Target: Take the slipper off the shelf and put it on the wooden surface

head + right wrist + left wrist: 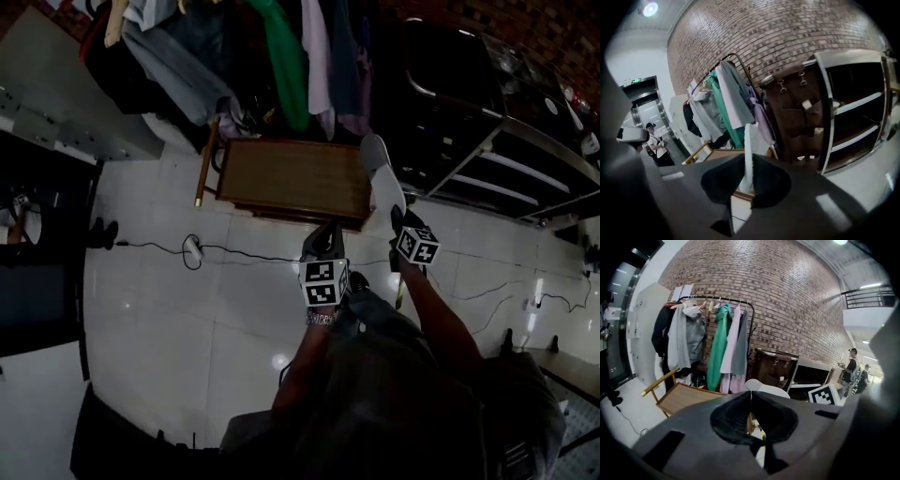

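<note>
A pale grey-white slipper (379, 174) hangs in the air by the right edge of the low wooden table (281, 176). My right gripper (399, 222) is shut on its near end. In the right gripper view the slipper (749, 140) stands edge-on, pinched between the dark pads of that gripper (748, 164). My left gripper (330, 236) hovers just left of it, in front of the table, jaws shut with nothing in them. In the left gripper view the closed jaws of the left gripper (750, 398) point at the table (682, 397), with the slipper (765, 389) just behind.
A dark shelf unit (525, 169) stands at the right. A clothes rack (272, 47) with hanging garments sits behind the table. A cable and small white device (192, 249) lie on the white tiled floor. People (852, 365) stand far off.
</note>
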